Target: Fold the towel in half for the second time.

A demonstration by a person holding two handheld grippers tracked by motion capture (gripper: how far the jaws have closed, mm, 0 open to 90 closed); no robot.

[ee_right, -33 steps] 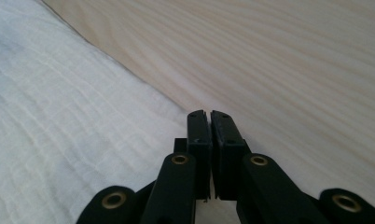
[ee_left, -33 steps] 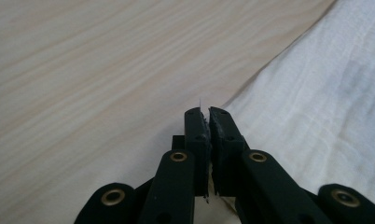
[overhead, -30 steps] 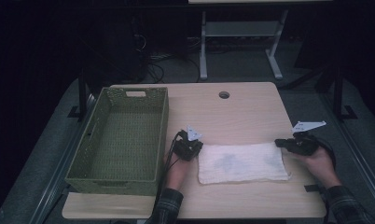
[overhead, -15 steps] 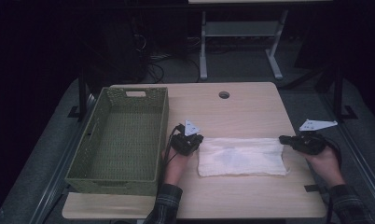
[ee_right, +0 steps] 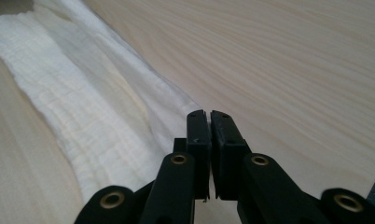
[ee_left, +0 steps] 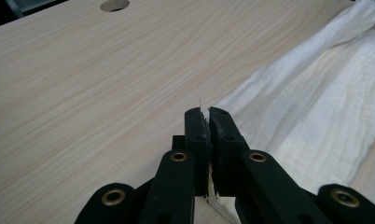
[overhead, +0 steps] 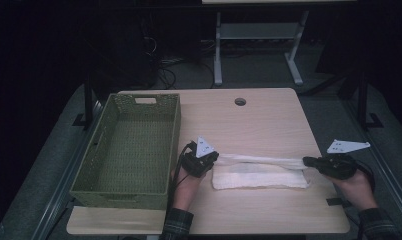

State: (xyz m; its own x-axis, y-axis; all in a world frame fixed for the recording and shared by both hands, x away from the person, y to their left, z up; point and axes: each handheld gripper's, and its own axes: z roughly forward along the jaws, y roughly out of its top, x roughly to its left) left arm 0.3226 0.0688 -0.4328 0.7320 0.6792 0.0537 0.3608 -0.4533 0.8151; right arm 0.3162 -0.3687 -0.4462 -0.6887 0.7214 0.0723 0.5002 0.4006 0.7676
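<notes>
A green woven basket (overhead: 126, 150) stands empty at the bench's (overhead: 249, 120) left. The left hand-held gripper (overhead: 211, 159) and right hand-held gripper (overhead: 309, 162) each pinch the white towel's (overhead: 261, 177) lifted edge; gripper views show its ribbed weave.

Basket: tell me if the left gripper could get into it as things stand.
Probably yes: the basket lies open-topped right beside the left gripper, nothing between. But its jaws are shut on the cloth, also pinched by the right gripper.

Your left gripper (overhead: 212, 158): jaws pinched together, pointing right, hand behind it near table's front. Your right gripper (overhead: 309, 162): jaws pinched together, pointing left, forearm entering from bottom right. Grippers well apart, facing each other.
</notes>
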